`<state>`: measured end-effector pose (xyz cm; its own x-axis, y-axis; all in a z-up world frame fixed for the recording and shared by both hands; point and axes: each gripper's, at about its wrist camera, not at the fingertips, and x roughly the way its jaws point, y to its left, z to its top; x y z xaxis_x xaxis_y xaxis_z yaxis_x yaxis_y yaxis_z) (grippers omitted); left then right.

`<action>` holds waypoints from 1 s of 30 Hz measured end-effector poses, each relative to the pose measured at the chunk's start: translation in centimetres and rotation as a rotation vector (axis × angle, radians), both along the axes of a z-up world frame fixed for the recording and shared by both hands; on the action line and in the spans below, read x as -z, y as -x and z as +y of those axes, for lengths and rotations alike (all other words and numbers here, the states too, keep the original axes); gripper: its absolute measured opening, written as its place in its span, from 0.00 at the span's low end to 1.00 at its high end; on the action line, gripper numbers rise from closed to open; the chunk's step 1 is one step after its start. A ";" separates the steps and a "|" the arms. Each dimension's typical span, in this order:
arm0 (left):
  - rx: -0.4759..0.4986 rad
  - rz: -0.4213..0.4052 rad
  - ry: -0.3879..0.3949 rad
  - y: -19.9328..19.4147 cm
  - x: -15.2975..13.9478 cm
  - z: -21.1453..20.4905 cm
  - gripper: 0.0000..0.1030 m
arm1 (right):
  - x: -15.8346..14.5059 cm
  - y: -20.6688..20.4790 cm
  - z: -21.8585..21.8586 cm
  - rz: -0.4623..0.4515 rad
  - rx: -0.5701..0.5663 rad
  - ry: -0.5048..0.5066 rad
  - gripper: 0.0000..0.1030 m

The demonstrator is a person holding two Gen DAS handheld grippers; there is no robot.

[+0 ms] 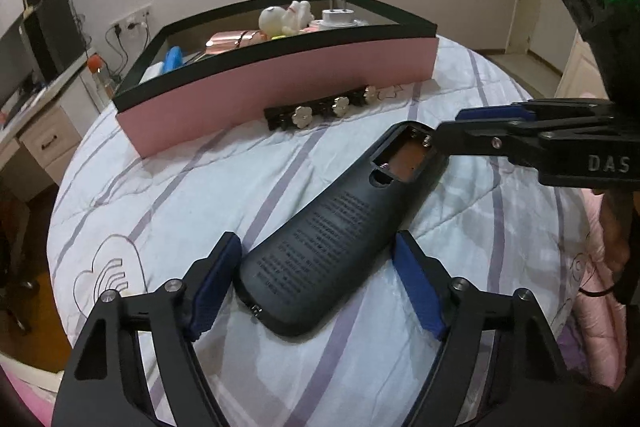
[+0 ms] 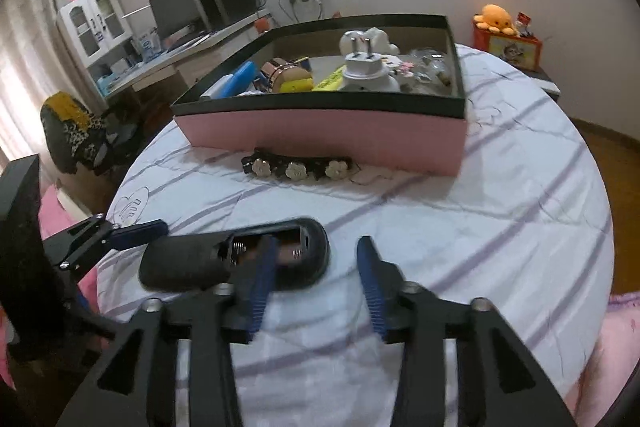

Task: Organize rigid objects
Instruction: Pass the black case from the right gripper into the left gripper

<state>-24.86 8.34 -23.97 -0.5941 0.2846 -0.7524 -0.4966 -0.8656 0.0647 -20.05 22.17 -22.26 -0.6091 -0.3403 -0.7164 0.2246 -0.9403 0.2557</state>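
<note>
Lying back-up on the striped bedspread (image 1: 168,195), the black remote control (image 1: 340,227) has its battery bay uncovered, springs showing. In the left wrist view the left gripper (image 1: 316,283) straddles the remote's near, wide end: its blue pads (image 1: 214,283) stand on either side of the body with slim gaps, the jaws fairly wide and not pressing. From the right edge the right gripper (image 1: 460,131) reaches in, its tips at the battery-bay end, though whether they touch the remote cannot be told there. Beyond the remote a black hair clip (image 1: 320,109) with pale flowers lies just beside the pink box (image 1: 280,83) with a black rim, which holds a white plug (image 1: 338,17), a pale toy and other small items. In the right wrist view the right gripper (image 2: 316,283) is partly open; one blue finger crosses over the open battery bay of the remote (image 2: 236,259), the other stands clear over the bedspread (image 2: 460,219), nothing gripped. The left gripper's blue tip (image 2: 140,229) shows at the left, beside the remote's far end. The hair clip (image 2: 298,167) again lies against the box (image 2: 320,135).
</note>
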 end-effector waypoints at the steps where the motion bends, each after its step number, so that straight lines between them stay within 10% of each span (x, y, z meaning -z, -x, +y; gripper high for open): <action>1: 0.002 0.007 0.012 0.0 0.0 0.2 0.75 | 0.1 -0.1 0.0 -0.010 0.002 -0.001 0.43; 12: 0.013 -0.127 -0.088 0.4 -0.3 0.2 0.51 | 0.9 -1.2 0.5 -0.038 0.066 0.103 0.58; 17: 0.012 -0.120 -0.072 -0.1 -0.3 1.0 0.50 | 2.2 -1.0 1.2 -0.088 0.094 0.376 0.58; 30: 0.017 -0.030 -0.020 -0.7 0.3 2.5 0.50 | 2.4 0.9 -1.3 -0.098 0.127 0.360 0.58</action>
